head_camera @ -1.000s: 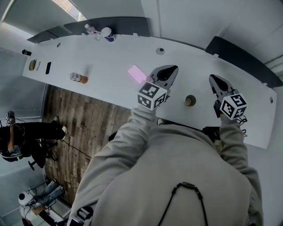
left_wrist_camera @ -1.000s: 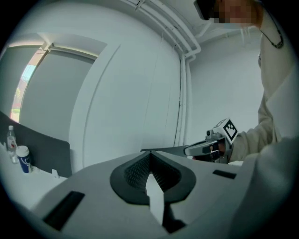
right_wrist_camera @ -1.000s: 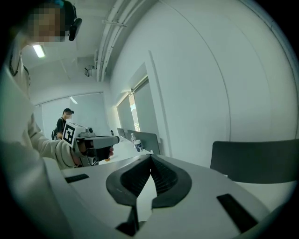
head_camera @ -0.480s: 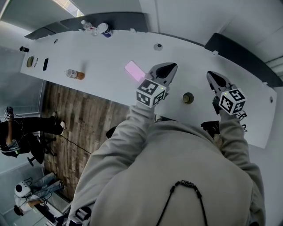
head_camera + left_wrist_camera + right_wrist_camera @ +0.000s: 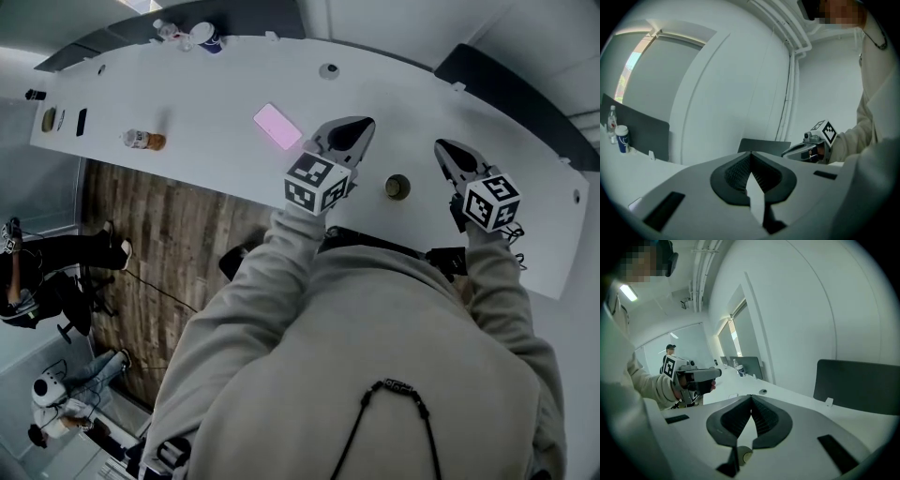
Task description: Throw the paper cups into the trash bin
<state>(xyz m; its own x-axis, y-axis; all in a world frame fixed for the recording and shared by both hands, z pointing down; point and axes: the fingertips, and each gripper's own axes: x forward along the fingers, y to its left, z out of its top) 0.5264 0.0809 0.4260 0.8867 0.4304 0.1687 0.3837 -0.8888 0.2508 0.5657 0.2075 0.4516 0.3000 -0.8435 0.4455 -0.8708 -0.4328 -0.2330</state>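
A small round cup (image 5: 397, 187) with a brownish inside stands on the long white table (image 5: 216, 103) near its front edge, between my two grippers; it also peeks out under the right jaws as a cup (image 5: 746, 456). A blue-and-white paper cup (image 5: 208, 36) stands at the table's far left end, also seen as the cup (image 5: 621, 138). My left gripper (image 5: 364, 124) hovers just left of the small cup, shut and empty. My right gripper (image 5: 441, 147) hovers just right of it, also shut and empty. No trash bin is in view.
A pink flat rectangle (image 5: 277, 126) lies left of the left gripper. Farther left lie an orange bottle (image 5: 142, 140) and a black phone (image 5: 81, 121). Clear bottles (image 5: 169, 28) stand by the far cup. Dark partitions (image 5: 506, 94) line the table's back. A person (image 5: 37, 281) sits on the wooden floor side.
The head view has tilted, so the table and its things sit higher in the picture. Both grippers stay shut on either side of the small cup.
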